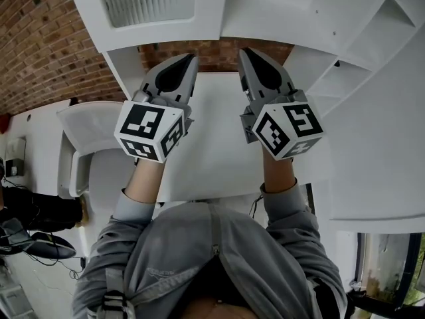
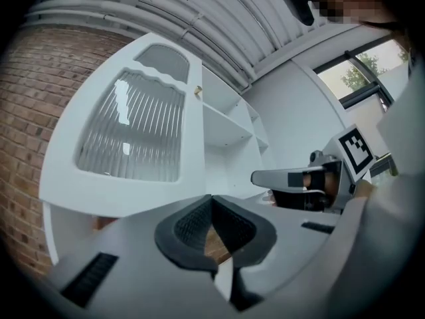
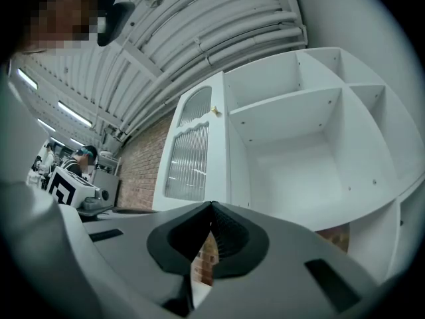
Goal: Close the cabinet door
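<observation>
The white cabinet's door point(image 1: 153, 5) with a ribbed glass pane stands open at the upper left of the head view. The open shelves point(image 1: 372, 32) lie to its right. My left gripper point(image 1: 192, 58) and right gripper point(image 1: 244, 50) are held side by side above a white tabletop point(image 1: 219, 151), both pointing at the cabinet and apart from it. The left gripper view has the door point(image 2: 133, 131) with its small brass knob point(image 2: 197, 92) ahead of my shut left gripper point(image 2: 211, 198). The right gripper point(image 3: 211, 205) is shut and empty, facing the door edge point(image 3: 218, 145) and the shelves point(image 3: 299, 145).
A brick wall point(image 1: 40, 38) runs behind and left of the cabinet. A white chair point(image 1: 86, 125) stands at the left of the table. A window point(image 2: 358, 72) is off to the right. Far back on the left is a person point(image 3: 83, 155) at a bench.
</observation>
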Tool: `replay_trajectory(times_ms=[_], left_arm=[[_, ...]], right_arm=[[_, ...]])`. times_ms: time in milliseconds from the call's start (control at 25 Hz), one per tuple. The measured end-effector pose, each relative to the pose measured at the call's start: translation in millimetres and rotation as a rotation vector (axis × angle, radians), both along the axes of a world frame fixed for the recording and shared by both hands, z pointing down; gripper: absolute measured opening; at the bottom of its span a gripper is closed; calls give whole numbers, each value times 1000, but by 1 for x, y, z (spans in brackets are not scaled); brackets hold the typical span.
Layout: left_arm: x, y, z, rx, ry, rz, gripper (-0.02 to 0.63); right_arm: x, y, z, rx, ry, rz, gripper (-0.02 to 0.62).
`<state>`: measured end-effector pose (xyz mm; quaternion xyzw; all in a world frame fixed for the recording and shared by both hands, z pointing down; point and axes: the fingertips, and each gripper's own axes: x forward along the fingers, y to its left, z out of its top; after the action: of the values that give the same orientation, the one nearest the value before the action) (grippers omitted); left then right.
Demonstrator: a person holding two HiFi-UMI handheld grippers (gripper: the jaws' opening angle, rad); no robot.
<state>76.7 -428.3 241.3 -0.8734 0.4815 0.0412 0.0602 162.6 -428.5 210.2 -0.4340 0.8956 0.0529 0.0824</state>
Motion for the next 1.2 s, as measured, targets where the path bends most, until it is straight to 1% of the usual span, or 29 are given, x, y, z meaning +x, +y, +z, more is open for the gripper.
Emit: replay_trajectory(times_ms=[160, 400, 520, 680, 840, 920, 1200], left_arm=[[-16, 16, 10, -8, 8, -41, 6], [-30, 41, 24, 25, -30, -130, 6], [-40, 51, 32, 21, -16, -170, 6], [-44, 63, 48, 12, -33, -198, 6], [-45, 72, 65, -13, -13, -222, 6], [-42, 75, 72, -26, -1, -219, 6], [-39, 81, 95, -73, -24, -221, 6]], right_arm=[[-1, 14, 10, 17, 13, 38, 26], [-5, 40, 26, 56, 41, 84, 26], [-6, 53, 37, 73, 50, 107, 26], [-3, 62, 55, 75, 58, 147, 26], [0, 68, 76, 52, 71, 167, 26], [2, 69, 88, 32, 72, 171, 26], [2, 71, 112, -20, 75, 161, 26]])
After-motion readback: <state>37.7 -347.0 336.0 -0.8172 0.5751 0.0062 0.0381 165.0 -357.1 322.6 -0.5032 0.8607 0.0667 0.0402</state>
